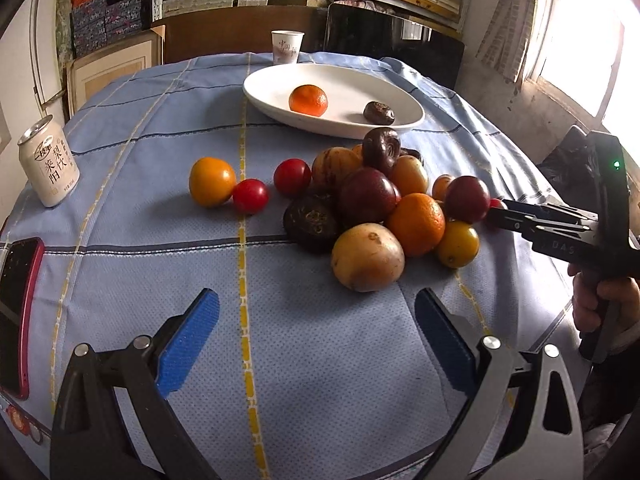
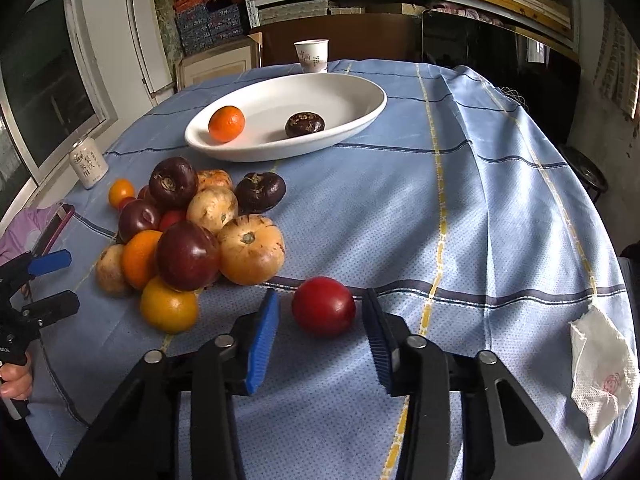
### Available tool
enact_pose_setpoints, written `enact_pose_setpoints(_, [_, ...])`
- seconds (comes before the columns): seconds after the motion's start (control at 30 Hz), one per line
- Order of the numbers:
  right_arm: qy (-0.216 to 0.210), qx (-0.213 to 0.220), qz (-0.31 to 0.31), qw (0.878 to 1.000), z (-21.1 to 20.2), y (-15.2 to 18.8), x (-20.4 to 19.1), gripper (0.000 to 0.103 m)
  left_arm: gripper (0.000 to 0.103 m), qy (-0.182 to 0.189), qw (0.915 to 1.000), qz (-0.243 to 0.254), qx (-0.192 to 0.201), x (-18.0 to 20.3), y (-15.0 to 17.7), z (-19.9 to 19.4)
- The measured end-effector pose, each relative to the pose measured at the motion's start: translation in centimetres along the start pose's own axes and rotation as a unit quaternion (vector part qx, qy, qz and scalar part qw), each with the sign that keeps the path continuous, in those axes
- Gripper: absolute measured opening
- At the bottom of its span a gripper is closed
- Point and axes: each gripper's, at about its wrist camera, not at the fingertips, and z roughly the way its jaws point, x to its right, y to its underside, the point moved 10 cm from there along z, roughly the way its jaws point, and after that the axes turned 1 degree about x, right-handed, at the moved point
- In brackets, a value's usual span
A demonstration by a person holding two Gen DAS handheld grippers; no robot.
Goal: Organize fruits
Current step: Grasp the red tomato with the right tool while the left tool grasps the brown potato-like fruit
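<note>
Plate (image 2: 360, 120), one orange (image 2: 226, 123), one chestnut (image 2: 305, 124)

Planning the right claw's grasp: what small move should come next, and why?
Probably ease the right claw forward and close: its open blue pads flank the red fruit without touching it, and the white dish has room.

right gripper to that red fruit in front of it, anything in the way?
Nothing visible. The red fruit sits apart from the pile, just ahead of the open right gripper, with bare tablecloth between its fingers and the fruit.
</note>
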Motion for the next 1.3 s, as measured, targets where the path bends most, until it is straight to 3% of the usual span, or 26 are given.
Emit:
enact_pose_setpoints(0.1, [0.002, -0.001, -0.001, 1.0, 0.0, 0.0, -0.1, 0.034, 0.096, 0.0, 1.0, -0.001, -0.002, -0.1, 0.0, 0.0])
enact_pose_setpoints(0.33, [-0.02, 0.018, 0.026, 0.999, -0.5, -0.3, 0.5, 0.033, 0.096, 0.001, 1.0, 0.002, -0.009, 0.1, 0.0, 0.2])
enact_pose_setpoints(0.57, [-0.04, 0.032, 0.049, 0.997, -0.7, -0.7, 0.5, 0.033, 0.064, 0.028, 0.9985, 0.03, -0.036, 2.5, -0.3, 1.9])
enact_pose_setpoints(1.07, [-0.045, 0.034, 0.045, 0.997, -0.8, -0.7, 0.0, 0.033, 0.059, 0.042, 0.9979, 0.003, -0.049, 2.9, -1.4, 3.5])
enact_pose_setpoints(1.17, [-0.044, 0.034, 0.042, 0.998, -0.7, -0.6, -0.1, 0.033, 0.051, 0.046, 0.9975, 0.002, -0.054, 3.0, -1.4, 3.9])
enact_pose_setpoints(1.3, [-0.044, 0.033, 0.042, 0.998, -0.7, -0.6, -0.1, 0.033, 0.049, 0.046, 0.997, 0.001, -0.062, 3.1, -1.4, 4.3])
